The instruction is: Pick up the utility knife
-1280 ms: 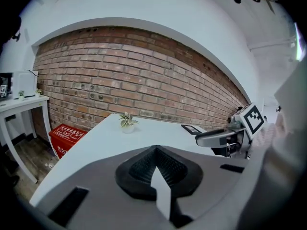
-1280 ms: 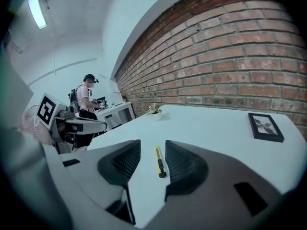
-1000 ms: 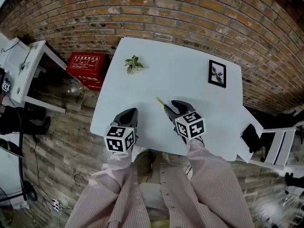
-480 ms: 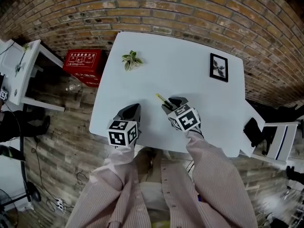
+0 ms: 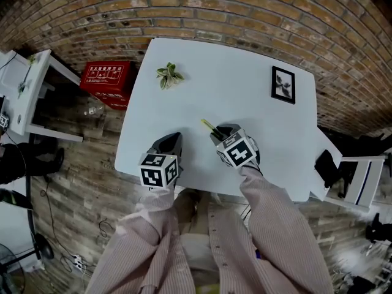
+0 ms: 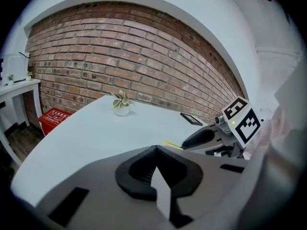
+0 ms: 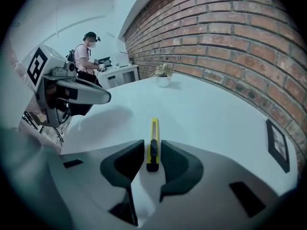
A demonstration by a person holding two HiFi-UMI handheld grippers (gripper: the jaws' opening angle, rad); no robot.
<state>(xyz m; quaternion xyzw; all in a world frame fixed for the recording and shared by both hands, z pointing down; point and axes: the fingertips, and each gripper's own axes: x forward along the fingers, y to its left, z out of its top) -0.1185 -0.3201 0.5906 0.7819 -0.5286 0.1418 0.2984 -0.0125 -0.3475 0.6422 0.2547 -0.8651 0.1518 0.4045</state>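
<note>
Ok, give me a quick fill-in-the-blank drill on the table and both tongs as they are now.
1. The yellow ____ lies on the table between the jaws of the right tongs.
2. The left tongs hold ____.
3. The picture frame lies near the table's far ____ corner.
4. The potted ____ stands near the far left corner.
Missing: utility knife; nothing; right; plant.
The right tongs' jaws are closing around the knife.

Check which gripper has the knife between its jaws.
The right gripper: the yellow utility knife lies between its jaws, which are closing around it. The left gripper has its jaws together with nothing between them.
</note>
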